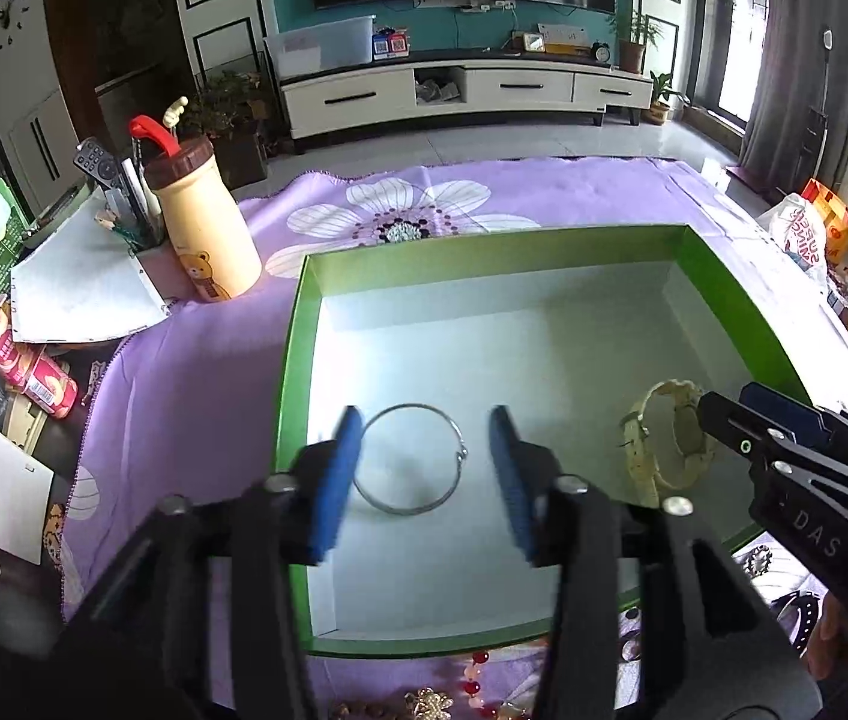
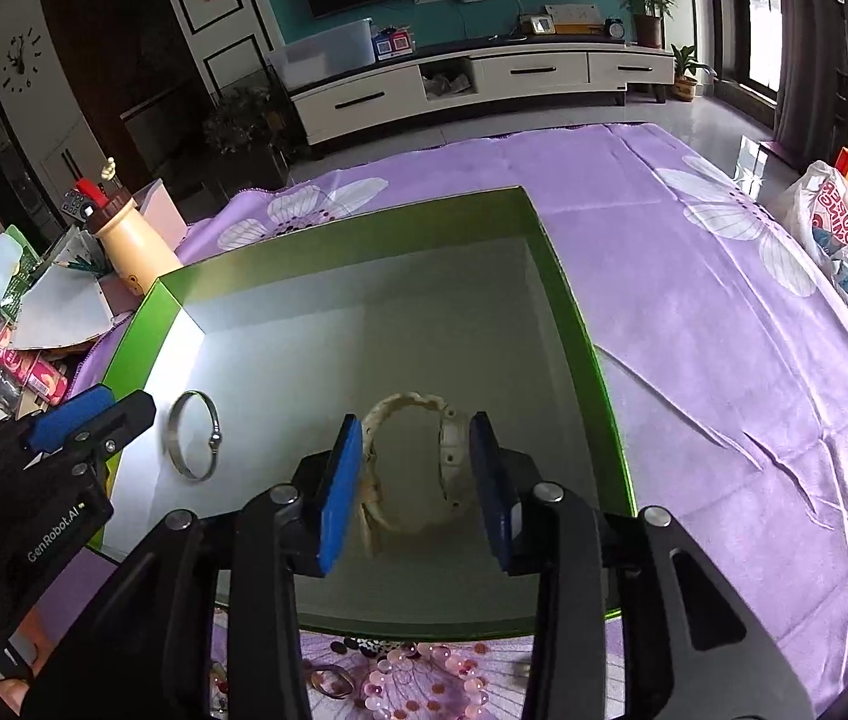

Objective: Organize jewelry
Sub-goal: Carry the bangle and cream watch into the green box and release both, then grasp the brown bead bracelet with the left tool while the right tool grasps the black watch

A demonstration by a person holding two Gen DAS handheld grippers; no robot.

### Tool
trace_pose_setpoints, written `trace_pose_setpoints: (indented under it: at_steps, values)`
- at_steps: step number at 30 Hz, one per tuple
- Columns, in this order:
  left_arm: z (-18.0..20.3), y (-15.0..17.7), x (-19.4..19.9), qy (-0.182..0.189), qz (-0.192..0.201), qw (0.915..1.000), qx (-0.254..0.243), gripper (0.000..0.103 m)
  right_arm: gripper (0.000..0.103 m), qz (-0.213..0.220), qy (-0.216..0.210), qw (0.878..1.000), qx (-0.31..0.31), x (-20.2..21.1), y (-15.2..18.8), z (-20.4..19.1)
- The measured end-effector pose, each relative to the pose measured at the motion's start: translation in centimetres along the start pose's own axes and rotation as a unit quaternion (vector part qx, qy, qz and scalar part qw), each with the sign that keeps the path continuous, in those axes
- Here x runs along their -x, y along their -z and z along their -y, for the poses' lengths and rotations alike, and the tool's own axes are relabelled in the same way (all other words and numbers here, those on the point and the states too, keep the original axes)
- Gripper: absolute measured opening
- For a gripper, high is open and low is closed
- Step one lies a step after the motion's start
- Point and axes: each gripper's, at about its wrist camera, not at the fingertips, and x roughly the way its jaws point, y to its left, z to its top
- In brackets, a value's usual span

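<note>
Near edge, outside the box [image 1: 291, 372]: loose beads [image 2: 417, 678] on the cloth, not yet sorted. Left gripper [image 1: 424, 468] spread, the bangle [image 1: 408, 459] lying flat between its pads, apparently unpinched. Right gripper [image 2: 417, 480] spread, straddling the cream watch [image 2: 411, 468], which stands on edge; left pad looks to touch the strap. Both pieces sit on the box floor, bangle left, watch right. Only the right view shows the bead heap clearly.
</note>
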Motion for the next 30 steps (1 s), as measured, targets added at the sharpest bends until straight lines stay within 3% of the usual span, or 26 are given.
trace_pose_setpoints:
  at_steps: [3,5,7,10,11,12,20,30]
  values:
    - [0.0,0.2,1.0,0.002,0.005,1.0,0.0,0.053,0.043,0.011,-0.008,1.0,-0.004,1.4,0.2,0.4]
    - [-0.2,0.4,1.8,0.005,0.009,0.9999,0.003,0.071,0.049,0.016,-0.016,1.0,-0.006,2.5,0.5,0.6]
    - [-0.7,0.8,2.8,0.002,0.014,0.9999,0.009,0.082,0.053,0.023,-0.019,1.0,-0.006,3.8,1.1,1.0]
    - [-2.0,1.6,4.2,0.009,0.007,0.9995,0.029,0.092,0.055,0.028,-0.021,0.999,-0.006,5.7,2.0,1.8]
    - [-2.6,2.1,4.6,0.01,0.002,0.9993,0.037,0.094,0.06,0.03,-0.021,0.999,-0.007,6.3,2.3,2.1]
    - [-3.2,2.5,5.0,0.011,-0.002,0.9989,0.045,0.095,0.064,0.032,-0.019,0.999,-0.01,7.0,2.7,2.4]
    - [-6.6,6.7,8.0,-0.003,-0.031,0.9956,0.089,0.097,0.065,0.029,-0.016,0.999,-0.008,10.8,5.6,4.2]
    - [-4.6,10.9,12.1,0.001,-0.035,0.9966,0.075,0.097,0.065,0.011,-0.032,0.999,0.017,12.9,9.5,3.0]
